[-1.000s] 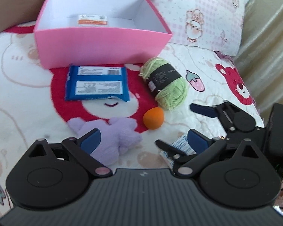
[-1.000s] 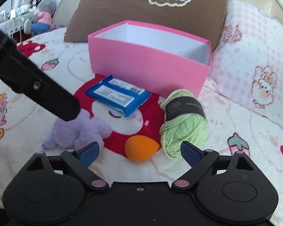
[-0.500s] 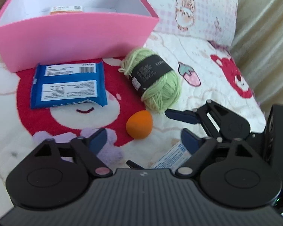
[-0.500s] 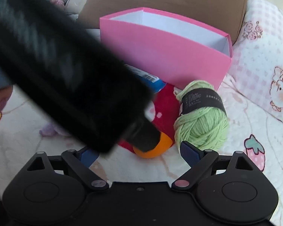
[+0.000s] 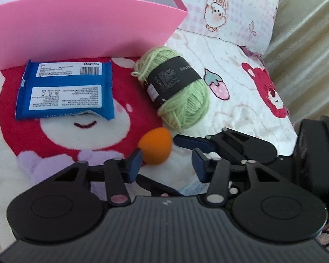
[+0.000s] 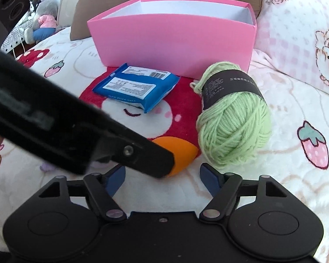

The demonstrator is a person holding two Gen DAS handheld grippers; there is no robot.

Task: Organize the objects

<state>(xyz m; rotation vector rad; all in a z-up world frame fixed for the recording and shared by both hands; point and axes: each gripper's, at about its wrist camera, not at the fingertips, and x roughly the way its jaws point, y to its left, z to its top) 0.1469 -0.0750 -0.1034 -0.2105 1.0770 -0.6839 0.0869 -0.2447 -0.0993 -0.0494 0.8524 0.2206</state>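
Both grippers have dropped closer, jaws just closing. Left view: the left gripper (image 5: 166,164) stands part spread, the orange sponge (image 5: 155,145) just beyond it, unpinched. Right view: the right gripper (image 6: 162,180) gapes empty; the pink box (image 6: 173,41) sits behind, bare blanket (image 6: 296,114) rightward.

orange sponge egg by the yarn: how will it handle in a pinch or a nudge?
The orange sponge looks like soft foam, so it would probably squash under the pads and weigh very little. Its rounded, teardrop shape suggests it may roll or squirt sideways if pushed off-centre. The fuzzy blanket should slow any roll.
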